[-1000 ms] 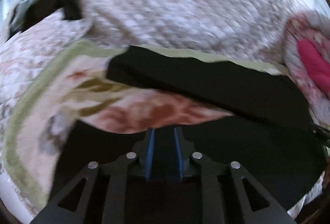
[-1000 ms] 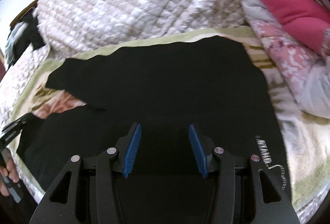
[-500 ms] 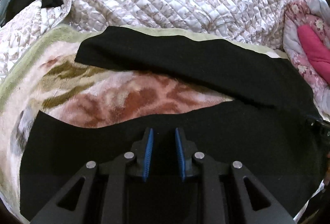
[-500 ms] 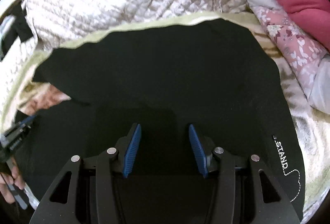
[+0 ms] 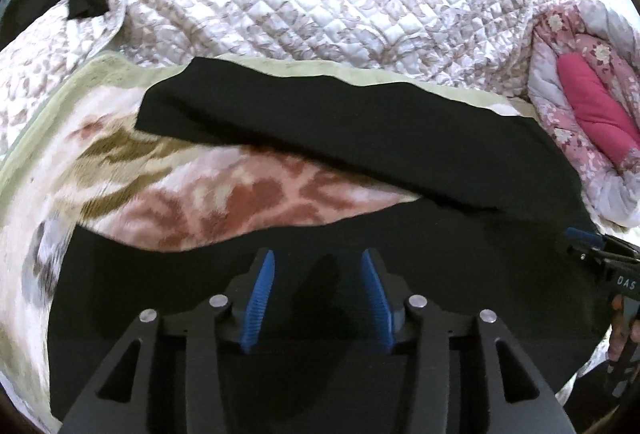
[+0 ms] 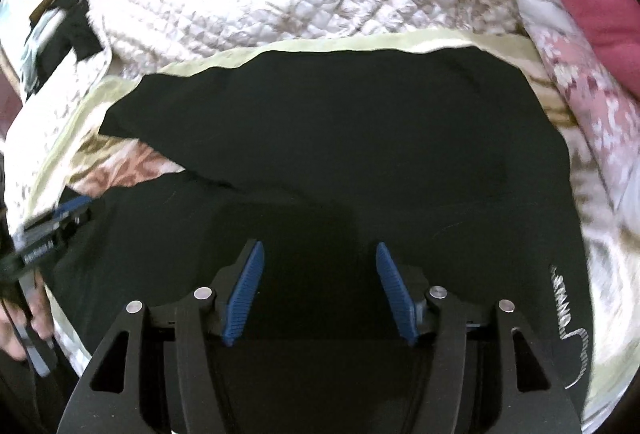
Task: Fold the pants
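Letting go, as I read it: both jaws are opening, my left hand-held gripper (image 5: 318, 298) and right hand-held gripper (image 6: 320, 294) spread over black cloth with nothing pinched. The pants (image 6: 340, 138) lie flat on the patterned blanket (image 5: 224, 194) on the bed, legs parted in a V. Next I'd pinch one leg and bring it over the other.

Black pants (image 6: 340, 138) spread flat, legs apart

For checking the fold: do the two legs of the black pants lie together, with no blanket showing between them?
No. In the left wrist view a wedge of patterned blanket separates the legs of the black pants.
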`<state>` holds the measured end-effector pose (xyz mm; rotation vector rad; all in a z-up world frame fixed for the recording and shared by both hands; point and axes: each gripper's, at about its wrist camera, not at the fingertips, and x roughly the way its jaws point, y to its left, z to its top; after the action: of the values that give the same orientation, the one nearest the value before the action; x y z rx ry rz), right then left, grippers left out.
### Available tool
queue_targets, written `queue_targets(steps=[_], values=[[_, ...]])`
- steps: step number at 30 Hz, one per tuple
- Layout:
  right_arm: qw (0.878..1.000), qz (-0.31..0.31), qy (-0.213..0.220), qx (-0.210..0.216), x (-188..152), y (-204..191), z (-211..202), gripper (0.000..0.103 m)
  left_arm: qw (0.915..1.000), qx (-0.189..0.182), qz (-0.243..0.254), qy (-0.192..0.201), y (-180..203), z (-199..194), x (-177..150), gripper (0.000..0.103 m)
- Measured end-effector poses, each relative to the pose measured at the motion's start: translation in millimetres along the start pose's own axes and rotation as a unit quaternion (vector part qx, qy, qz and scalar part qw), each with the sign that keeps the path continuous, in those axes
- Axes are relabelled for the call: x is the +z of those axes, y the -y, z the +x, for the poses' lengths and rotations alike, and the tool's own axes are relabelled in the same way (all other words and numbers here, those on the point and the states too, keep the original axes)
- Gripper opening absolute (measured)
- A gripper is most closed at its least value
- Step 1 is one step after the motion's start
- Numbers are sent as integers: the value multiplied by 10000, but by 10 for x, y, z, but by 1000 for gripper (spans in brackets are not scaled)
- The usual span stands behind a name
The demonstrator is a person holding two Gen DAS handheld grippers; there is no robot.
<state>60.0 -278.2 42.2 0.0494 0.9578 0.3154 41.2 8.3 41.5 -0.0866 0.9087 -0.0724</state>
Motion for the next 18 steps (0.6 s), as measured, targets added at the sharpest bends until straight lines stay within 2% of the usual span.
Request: queue_targets(steps=[5,13,18], values=[[9999,-151,-16,82,216,60,2,59,9998,-132,127,-53,-7,79,277,54],[9985,-500,74,186,765,232,180,60,9995,-18,329,-16,-91,402,861,55],[9964,-835,74,114,1151,367,436,67,9989,35,466,-53,-116,731,1188,58]])
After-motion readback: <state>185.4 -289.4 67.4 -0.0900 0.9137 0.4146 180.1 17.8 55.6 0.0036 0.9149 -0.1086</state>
